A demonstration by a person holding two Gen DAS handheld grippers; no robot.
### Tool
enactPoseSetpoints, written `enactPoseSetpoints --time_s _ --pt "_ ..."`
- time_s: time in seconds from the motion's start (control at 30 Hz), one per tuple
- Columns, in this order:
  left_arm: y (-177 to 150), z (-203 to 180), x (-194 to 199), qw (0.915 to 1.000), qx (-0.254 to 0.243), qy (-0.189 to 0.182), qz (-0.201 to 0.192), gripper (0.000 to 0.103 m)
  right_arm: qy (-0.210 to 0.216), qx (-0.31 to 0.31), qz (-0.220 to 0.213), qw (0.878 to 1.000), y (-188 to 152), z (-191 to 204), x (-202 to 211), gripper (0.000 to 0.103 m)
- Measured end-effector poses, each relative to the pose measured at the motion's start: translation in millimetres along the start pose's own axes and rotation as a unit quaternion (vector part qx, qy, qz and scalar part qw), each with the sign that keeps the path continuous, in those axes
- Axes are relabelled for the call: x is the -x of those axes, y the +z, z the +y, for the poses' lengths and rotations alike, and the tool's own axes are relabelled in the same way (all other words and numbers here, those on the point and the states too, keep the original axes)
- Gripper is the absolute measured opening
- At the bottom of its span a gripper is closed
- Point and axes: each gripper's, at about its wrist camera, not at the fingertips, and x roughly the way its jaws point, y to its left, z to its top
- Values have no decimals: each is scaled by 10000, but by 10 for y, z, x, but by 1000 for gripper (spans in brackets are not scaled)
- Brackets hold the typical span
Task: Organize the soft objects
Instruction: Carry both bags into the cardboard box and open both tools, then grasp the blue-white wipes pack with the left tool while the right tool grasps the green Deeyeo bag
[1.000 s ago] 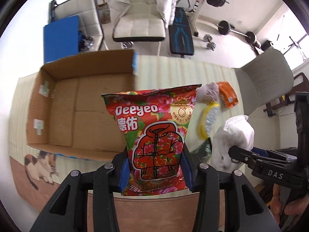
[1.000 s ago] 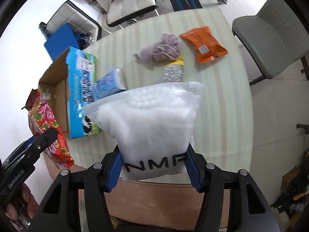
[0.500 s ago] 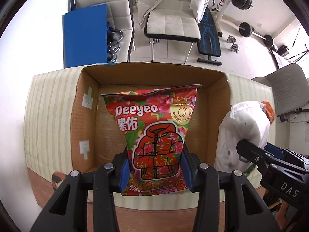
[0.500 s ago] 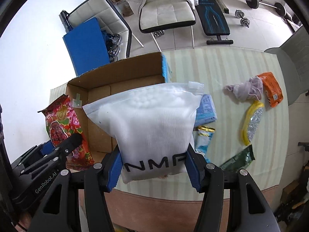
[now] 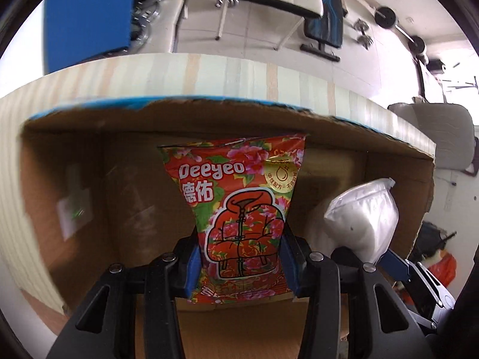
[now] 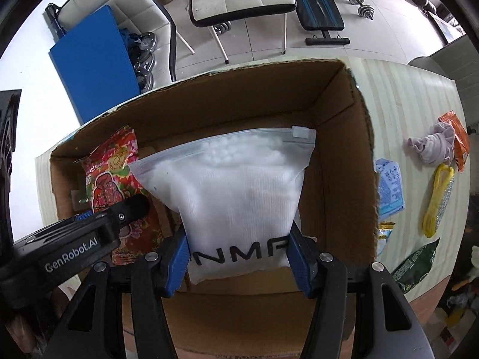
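Observation:
My left gripper [image 5: 239, 257] is shut on a red flowered Deeyeo packet [image 5: 239, 206], which hangs inside the open cardboard box [image 5: 89, 155]. My right gripper [image 6: 239, 254] is shut on a white zip bag printed NMF [image 6: 233, 188], also down inside the cardboard box [image 6: 338, 137]. The white zip bag [image 5: 365, 218] shows to the right of the packet in the left wrist view. In the right wrist view the Deeyeo packet [image 6: 110, 176] and the left gripper [image 6: 116, 218] sit at the left of the box.
On the striped table [image 6: 419, 95] right of the box lie a blue tissue pack [image 6: 389, 188], a grey cloth [image 6: 434, 146], an orange packet [image 6: 458, 137], a yellow brush [image 6: 437, 200] and a dark green packet [image 6: 416, 263]. Chairs and weights stand beyond the table.
Both grippers have swung over the box and come down into it, carrying the Deeyeo packet and the white bag. Both grips are unchanged.

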Motion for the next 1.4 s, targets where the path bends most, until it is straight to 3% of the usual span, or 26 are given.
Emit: enactPoseSetpoints --time_s 0.23,0.47,0.5,0.53,0.6,0.7,0.77,0.83,0.93,1.1,1.4 --pt "201 -59 -265 9991 -208 -138 342 42 -166 14 185 9997 195 56 -313 61" --pt "219 -51 -326 9985 -31 -74 542 44 -241 70 286 9993 282 52 -473 66" --pt "211 -51 -287 9986 5 -64 530 48 -215 96 281 9993 278 48 -469 66" --pt "201 -49 -233 9988 1 15 481 52 -204 127 268 9994 271 49 -449 69" --pt "154 -54 -63 9994 -28 231 254 69 -163 191 247 9994 242 48 -370 79" --pt "38 -30 236 9990 -75 428 -110 88 -177 327 206 9991 190 70 -213 82" --pt "-76 -4 431 9981 -64 533 -311 92 -206 426 222 9986 147 98 -113 89" --pt "-209 14 577 9968 -56 644 -474 93 -233 470 255 9983 103 109 -18 90" --pt "-416 51 790 9951 -54 717 -680 97 -319 593 201 9975 -12 126 139 103" --pt "-784 117 1016 9921 -73 749 -1007 101 -201 560 -8 9982 -345 63 356 103" --pt "-1595 -51 1311 9762 -209 1079 -1871 101 -101 710 -389 9967 -1029 -170 674 103"
